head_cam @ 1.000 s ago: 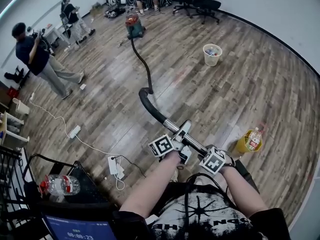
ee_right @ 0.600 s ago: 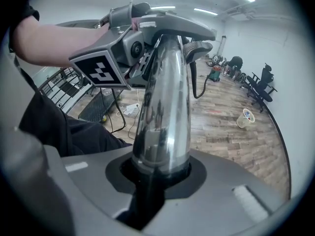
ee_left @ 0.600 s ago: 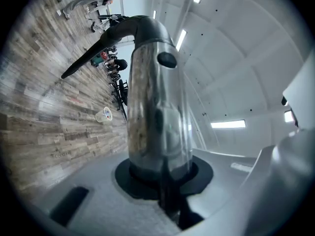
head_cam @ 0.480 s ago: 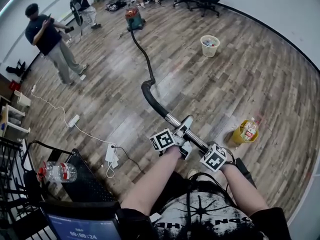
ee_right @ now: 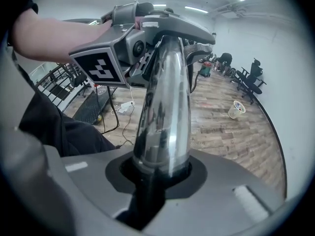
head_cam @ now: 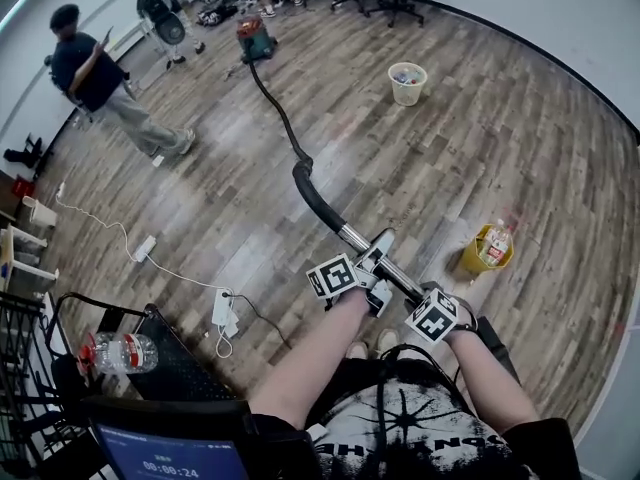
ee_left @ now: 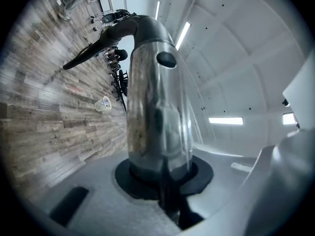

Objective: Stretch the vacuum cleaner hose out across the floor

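While the chrome wand (head_cam: 353, 239) is clamped by the left gripper (head_cam: 376, 260) and right gripper (head_cam: 452, 308), its black hose (head_cam: 283, 118) is laid across the floor (head_cam: 480, 138) to the canister vacuum (head_cam: 252, 38); only 00:00:24 is readable, on a screen (head_cam: 175, 460).

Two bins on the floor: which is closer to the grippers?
The yellow bin, with a bottle sticking out of it, is nearest; the white bin stands much farther up the floor.

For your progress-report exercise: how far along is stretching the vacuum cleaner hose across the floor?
Done: hose runs mostly extended from the vacuum cleaner. In hand: left gripper and right gripper both clamp the metal wand. Left: the bend at the black handle needs pulling straight.
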Demonstrator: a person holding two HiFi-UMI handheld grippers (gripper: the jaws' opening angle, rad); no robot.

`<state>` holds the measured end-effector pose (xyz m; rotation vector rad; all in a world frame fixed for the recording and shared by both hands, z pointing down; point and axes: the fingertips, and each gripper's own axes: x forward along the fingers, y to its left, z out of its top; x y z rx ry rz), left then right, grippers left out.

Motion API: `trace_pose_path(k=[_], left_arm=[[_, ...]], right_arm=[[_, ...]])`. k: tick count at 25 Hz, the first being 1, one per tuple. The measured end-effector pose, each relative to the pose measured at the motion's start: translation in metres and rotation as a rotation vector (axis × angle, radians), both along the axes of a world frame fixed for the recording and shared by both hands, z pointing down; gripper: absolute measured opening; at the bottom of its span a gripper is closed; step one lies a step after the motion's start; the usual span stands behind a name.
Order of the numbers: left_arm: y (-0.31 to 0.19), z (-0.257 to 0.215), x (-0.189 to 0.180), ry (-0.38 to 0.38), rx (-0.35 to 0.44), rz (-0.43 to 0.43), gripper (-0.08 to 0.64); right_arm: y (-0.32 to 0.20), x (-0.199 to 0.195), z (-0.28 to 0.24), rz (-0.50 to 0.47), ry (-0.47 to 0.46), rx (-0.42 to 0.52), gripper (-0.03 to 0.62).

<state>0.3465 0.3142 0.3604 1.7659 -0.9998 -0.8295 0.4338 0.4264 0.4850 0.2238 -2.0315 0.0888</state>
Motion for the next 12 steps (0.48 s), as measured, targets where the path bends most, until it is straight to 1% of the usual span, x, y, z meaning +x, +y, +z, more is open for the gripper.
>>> trace_pose_path(k=[3, 6, 10, 12], left_arm=[[0.001, -0.001, -0.002, 0.018, -0.001, 0.014, 0.057], [0.004, 0.007, 0.001, 0.035, -0.017, 0.035, 0.057], [0.011, 0.018, 0.009, 0.049, -0.034, 0.069, 0.058], [0.013, 0.02, 0.01, 0.059, -0.034, 0.077, 0.058]], right_arm=[[0.001, 0.002, -0.002, 0.017, 0.034, 0.028, 0.078], [0.004, 0.007, 0.004, 0.043, 0.071, 0.058, 0.08], [0.013, 0.016, 0.009, 0.097, 0.089, 0.096, 0.083], [0.013, 0.019, 0.006, 0.119, 0.092, 0.133, 0.101]])
